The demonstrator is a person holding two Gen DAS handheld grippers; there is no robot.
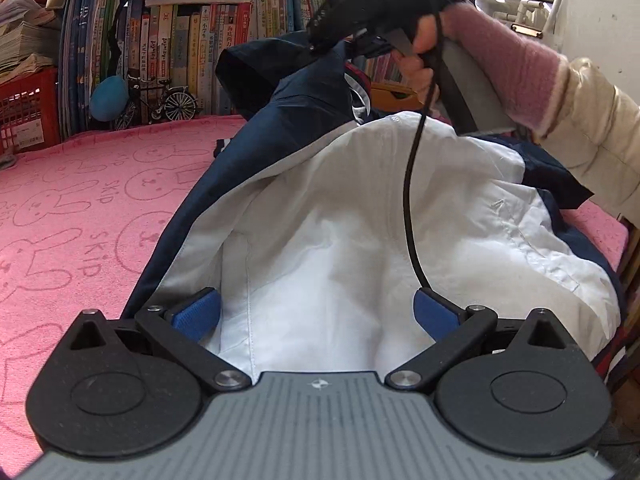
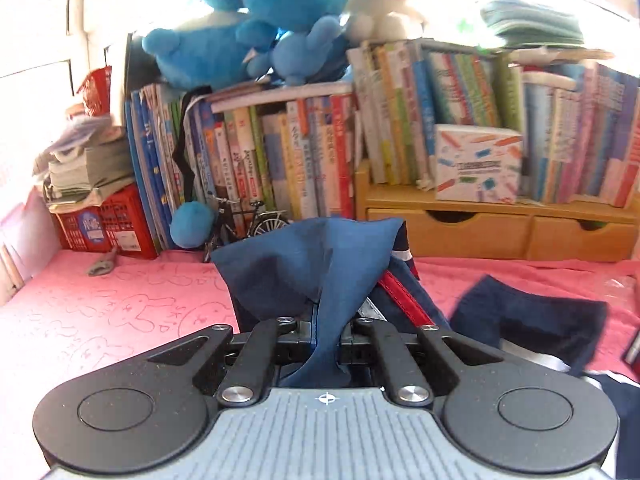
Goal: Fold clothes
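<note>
A navy jacket with a white lining (image 1: 340, 220) lies spread on the pink rabbit-print cover (image 1: 80, 208). My left gripper (image 1: 316, 314) is open low over the lining, its blue pads (image 1: 196, 316) wide apart with flat white cloth between them. Higher up, a hand in a pink sleeve (image 1: 500, 60) holds my right gripper (image 1: 320, 40), which has the navy sleeve (image 1: 280, 80) lifted off the bed. In the right wrist view my right gripper (image 2: 326, 332) is shut on that navy sleeve (image 2: 312, 264), which bunches up above the jaws. A red and white trim (image 2: 396, 292) shows beside it.
Rows of books (image 2: 300, 160) line the back, with blue plush toys (image 2: 248, 40) on top. Red crates (image 2: 108, 224) with paper stacks stand at the left. A model bicycle (image 2: 248, 220) and wooden drawers (image 2: 500, 232) sit at the cover's far edge. A black cable (image 1: 410, 200) hangs over the lining.
</note>
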